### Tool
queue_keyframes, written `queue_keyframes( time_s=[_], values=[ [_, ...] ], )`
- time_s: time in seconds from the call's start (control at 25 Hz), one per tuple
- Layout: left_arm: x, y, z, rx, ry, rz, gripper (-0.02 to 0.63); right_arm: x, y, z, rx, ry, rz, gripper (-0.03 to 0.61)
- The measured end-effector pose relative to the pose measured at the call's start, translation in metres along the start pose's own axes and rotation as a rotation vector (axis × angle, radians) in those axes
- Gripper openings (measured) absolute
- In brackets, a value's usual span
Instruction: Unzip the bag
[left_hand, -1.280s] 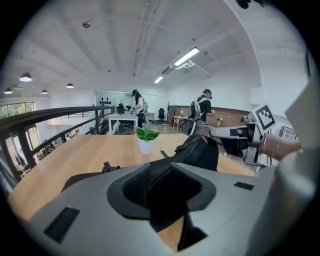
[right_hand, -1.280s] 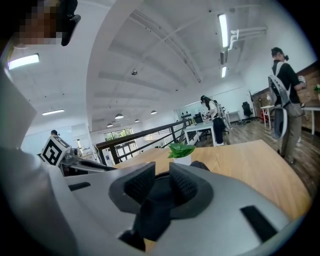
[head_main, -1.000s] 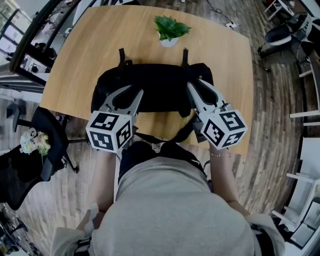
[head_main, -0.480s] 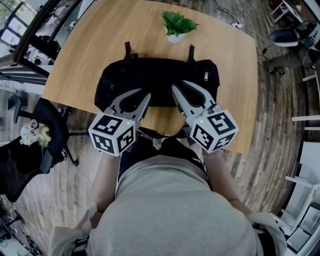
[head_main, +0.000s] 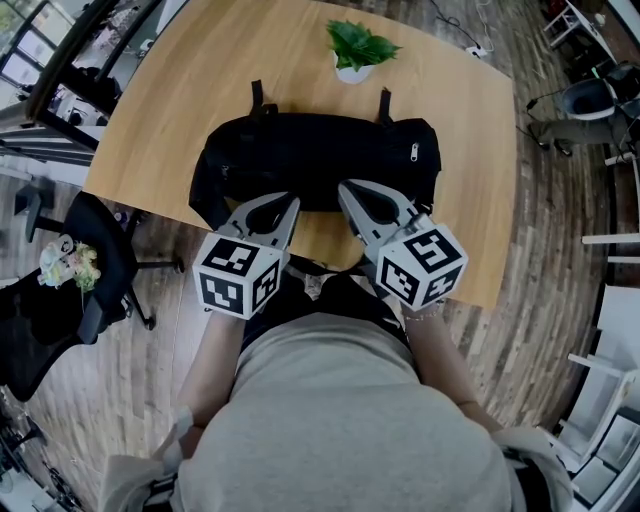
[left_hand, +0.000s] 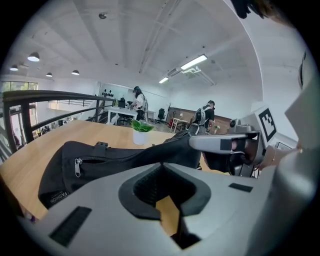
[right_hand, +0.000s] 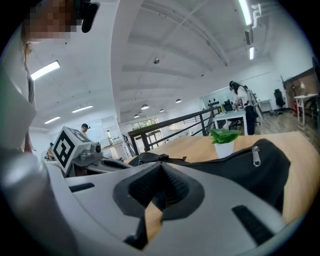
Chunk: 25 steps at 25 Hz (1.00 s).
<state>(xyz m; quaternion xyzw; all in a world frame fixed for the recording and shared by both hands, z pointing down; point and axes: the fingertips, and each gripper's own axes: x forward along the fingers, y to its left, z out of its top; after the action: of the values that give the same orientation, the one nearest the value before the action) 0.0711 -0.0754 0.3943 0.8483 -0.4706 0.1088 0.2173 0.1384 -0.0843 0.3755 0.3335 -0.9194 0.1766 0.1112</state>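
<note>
A black bag (head_main: 320, 155) lies across the wooden table (head_main: 180, 100), two strap loops at its far edge. One silver zipper pull (head_main: 413, 153) sits near its right end, also visible in the right gripper view as the pull (right_hand: 256, 156). Another zipper pull (left_hand: 77, 167) hangs at the bag's left end. My left gripper (head_main: 293, 201) is shut and empty, its tip at the bag's near edge. My right gripper (head_main: 343, 186) is shut and empty too, its tip against the bag's near side. In each gripper view the jaws meet with only tabletop showing behind them.
A small potted plant (head_main: 356, 50) stands behind the bag at the table's far side. The table's near edge (head_main: 300, 250) runs just under the grippers. A black office chair (head_main: 85, 290) stands on the floor to the left, and more chairs (head_main: 590, 95) stand at the right.
Both grippers went from open to shut. Both tips drew in toward the middle of the bag's near edge; the left gripper also pulled back a little toward the person.
</note>
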Motion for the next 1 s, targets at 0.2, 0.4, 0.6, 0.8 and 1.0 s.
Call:
queue_keyframes(
  time_s=[0.2,0.4,0.6,0.8,1.0],
  values=[
    [0.002,0.004,-0.007,0.008,0.028,0.028,0.025,0.004,0.008,-0.009,0.019,0.021,0.017,0.006],
    [0.002,0.003,-0.01,-0.022,0.024,0.028,0.023,0.005,0.01,-0.013,0.009,0.04,0.019,0.006],
    [0.004,0.001,-0.007,-0.032,0.016,0.024,0.02,0.005,0.012,-0.015,0.004,0.053,0.025,0.006],
    [0.004,0.0,-0.008,-0.039,0.023,0.017,0.02,0.006,0.013,-0.017,0.012,0.059,0.027,0.006],
    [0.005,0.001,-0.011,-0.036,0.035,0.02,0.02,0.008,0.014,-0.017,0.013,0.063,0.033,0.006]
  ],
)
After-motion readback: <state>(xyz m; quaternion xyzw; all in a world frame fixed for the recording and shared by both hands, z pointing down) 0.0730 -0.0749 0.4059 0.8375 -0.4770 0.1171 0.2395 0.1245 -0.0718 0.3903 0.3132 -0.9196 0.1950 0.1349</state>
